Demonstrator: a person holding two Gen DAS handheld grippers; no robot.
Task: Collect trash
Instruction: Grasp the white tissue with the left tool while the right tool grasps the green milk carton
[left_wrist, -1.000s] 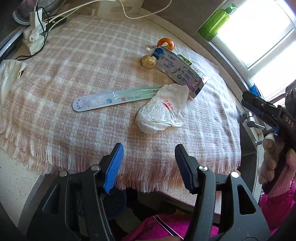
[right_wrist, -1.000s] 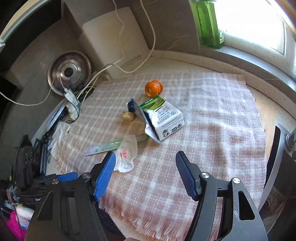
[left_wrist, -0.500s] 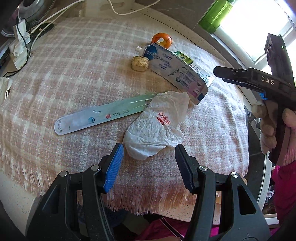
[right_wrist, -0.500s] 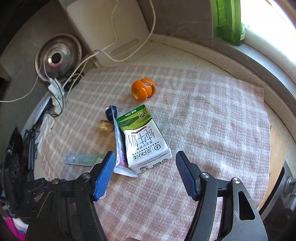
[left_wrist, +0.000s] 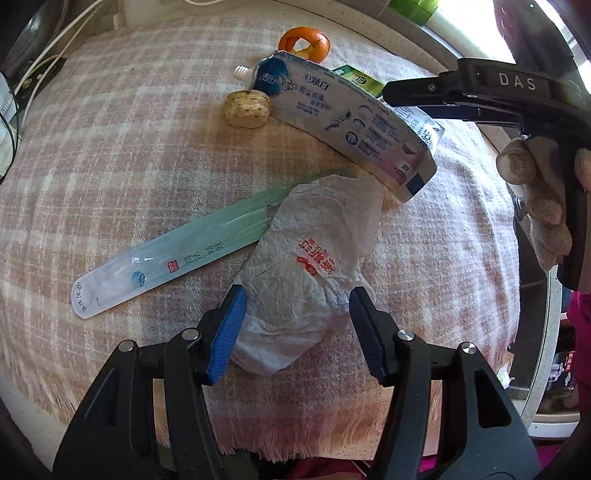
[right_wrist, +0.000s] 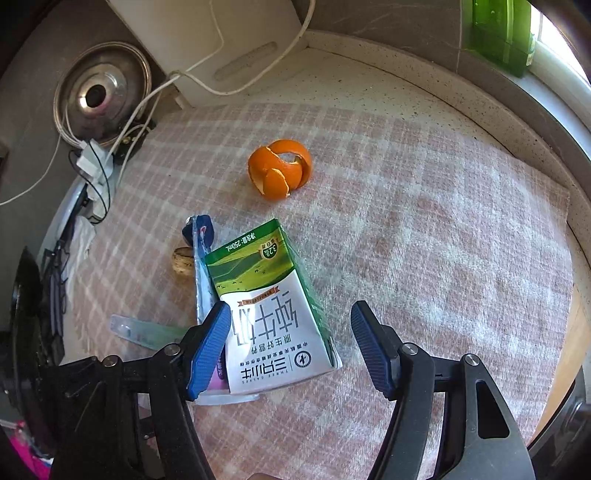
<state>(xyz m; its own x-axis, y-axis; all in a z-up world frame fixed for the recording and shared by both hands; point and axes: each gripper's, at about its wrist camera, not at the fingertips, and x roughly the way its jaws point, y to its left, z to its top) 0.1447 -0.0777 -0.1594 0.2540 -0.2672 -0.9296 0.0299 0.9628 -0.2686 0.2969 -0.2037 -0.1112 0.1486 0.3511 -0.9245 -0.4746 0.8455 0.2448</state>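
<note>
On the pink checked cloth (left_wrist: 110, 147) lies a crumpled white paper wrapper (left_wrist: 306, 258) with red print. My left gripper (left_wrist: 295, 306) is open, and the wrapper's near end sits between its blue pads without being squeezed. Beside it lie a long toothbrush packet (left_wrist: 166, 258), a toothpaste tube (left_wrist: 343, 125), a small beige lump (left_wrist: 246, 109) and orange peel (left_wrist: 304, 42). My right gripper (right_wrist: 291, 321) is open and hovers over the green-and-white milk carton (right_wrist: 273, 314). Its left pad is at the carton's edge and its right pad stands apart. The orange peel (right_wrist: 280, 173) lies beyond.
The cloth's fringed edge (left_wrist: 295, 443) hangs just below the left gripper. A gloved hand (left_wrist: 535, 206) holds the right gripper at the right. A metal lid (right_wrist: 99, 96), power strip with cables (right_wrist: 92, 162), white board (right_wrist: 221, 44) and green bottle (right_wrist: 498, 33) stand behind.
Both grippers came lower and closer to the trash. The left one now straddles the wrapper and the right one sits over the milk carton. Jaw widths are unchanged.
</note>
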